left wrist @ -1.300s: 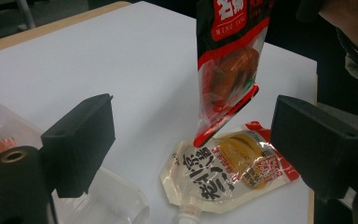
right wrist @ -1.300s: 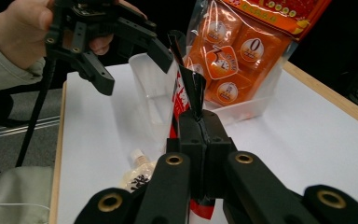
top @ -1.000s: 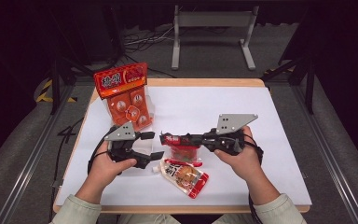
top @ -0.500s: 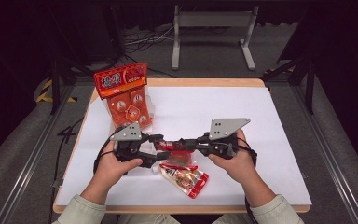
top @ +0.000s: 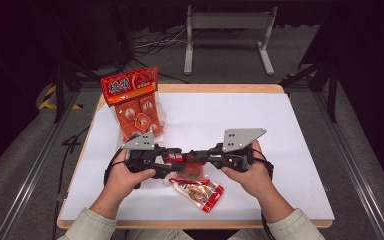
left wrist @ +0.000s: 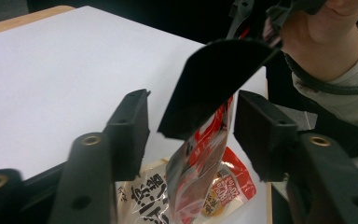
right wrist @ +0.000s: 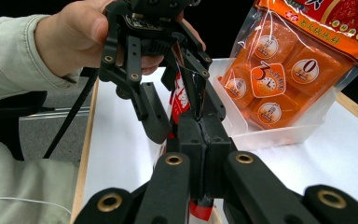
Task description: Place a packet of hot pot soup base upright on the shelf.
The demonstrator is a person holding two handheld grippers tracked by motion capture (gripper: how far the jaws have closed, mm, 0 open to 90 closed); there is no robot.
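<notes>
A: Where is the small red sachet (right wrist: 181,100) now?

B: Off the table, held up between the two grippers above the near edge of the white sheet (top: 290,125). The right gripper (right wrist: 200,135) has its jaws pressed together on the sachet's edge; in the right gripper view the film runs straight up from between them.

A: And the left gripper (left wrist: 191,135)?

B: Jaws spread, one on each side of the hanging sachet. In the left gripper view the pack dangles in the gap with daylight on both sides, so nothing is clamped there.

A: So what does the next move turn on?

B: My guess is a handover or a two-point pull. The sachet's long axis hangs roughly vertical, lying flat between the left jaws, so they only need to close inward.

A: Anything unclear?

B: The right gripper's own jaw blocks the sachet's top in the left gripper view, and in the high view the hands cover most of it. A second packet (top: 200,192) lies flat below near the front edge; the big orange bag (top: 135,107) stands toward the far left corner.
</notes>
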